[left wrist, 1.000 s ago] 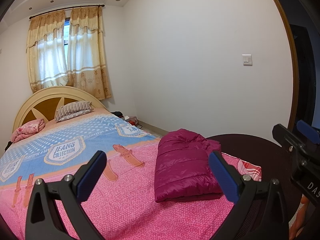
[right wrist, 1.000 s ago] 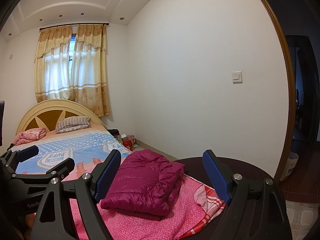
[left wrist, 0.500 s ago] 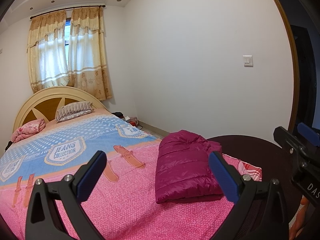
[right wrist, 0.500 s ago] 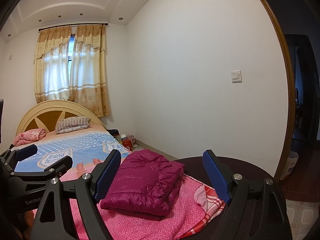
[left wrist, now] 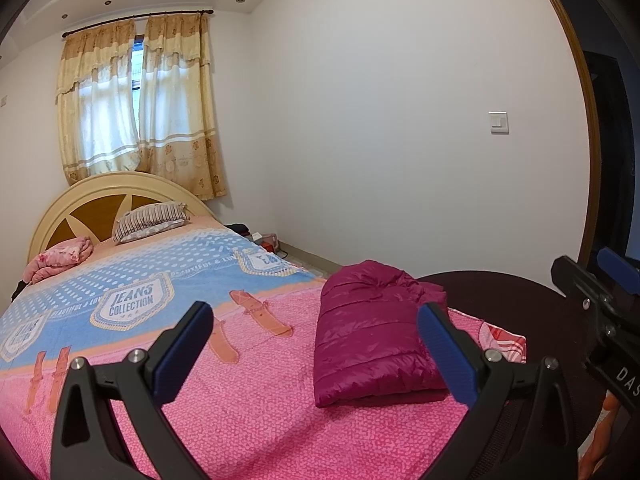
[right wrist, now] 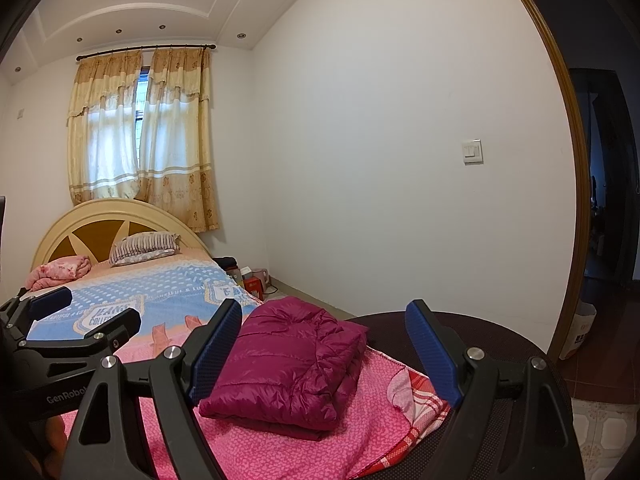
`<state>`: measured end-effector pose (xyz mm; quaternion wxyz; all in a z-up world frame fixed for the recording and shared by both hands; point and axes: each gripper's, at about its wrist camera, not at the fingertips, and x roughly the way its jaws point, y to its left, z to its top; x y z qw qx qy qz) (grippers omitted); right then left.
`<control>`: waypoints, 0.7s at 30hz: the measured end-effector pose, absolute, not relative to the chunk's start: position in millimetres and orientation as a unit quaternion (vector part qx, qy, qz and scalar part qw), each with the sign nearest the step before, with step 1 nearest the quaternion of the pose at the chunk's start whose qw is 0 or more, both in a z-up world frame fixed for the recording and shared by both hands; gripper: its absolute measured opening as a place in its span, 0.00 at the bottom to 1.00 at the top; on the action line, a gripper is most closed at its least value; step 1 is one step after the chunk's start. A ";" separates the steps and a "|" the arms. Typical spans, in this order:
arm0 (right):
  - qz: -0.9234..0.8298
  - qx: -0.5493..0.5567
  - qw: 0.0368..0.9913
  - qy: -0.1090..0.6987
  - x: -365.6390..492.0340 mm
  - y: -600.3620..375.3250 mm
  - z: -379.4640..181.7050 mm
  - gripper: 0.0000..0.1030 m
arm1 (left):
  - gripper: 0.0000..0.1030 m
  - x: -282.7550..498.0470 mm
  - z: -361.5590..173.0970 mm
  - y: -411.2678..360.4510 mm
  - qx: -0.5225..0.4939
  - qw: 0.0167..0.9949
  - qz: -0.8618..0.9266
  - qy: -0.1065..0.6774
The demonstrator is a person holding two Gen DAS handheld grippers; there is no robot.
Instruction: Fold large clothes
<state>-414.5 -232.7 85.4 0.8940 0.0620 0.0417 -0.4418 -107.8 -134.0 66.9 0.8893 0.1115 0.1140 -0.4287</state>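
Plainly, the left gripper is hovering with its jaws standing wide apart and nothing between the pads, and the pink bedspread is lying bare beneath its left jaw. Moving rightward, the magenta puffer jacket is resting as a folded bundle on the bedspread, partly behind the right jaw in the left wrist view and well ahead of the fingertips. The right gripper is likewise hanging open and empty, with the jacket sitting between its jaws in the picture yet beyond them, untouched.

Judging by its compact shape, the folding looks finished or nearly so. If a last tidy is wanted, both grippers should be coming in low from the near folded edge, pinching only the top layer and smoothing away from the jaws, since the slippery quilted fabric may spring open.

The bundle's long axis is running away from the jaws toward the headboard, with the rumpled end pointing far and the neat fold near.
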 end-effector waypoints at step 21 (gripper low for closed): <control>-0.444 0.062 0.893 0.045 -416.4 -233.6 85.8 0.82 | 1.00 -96.6 69.1 -137.7 0.101 0.899 -0.410 0.112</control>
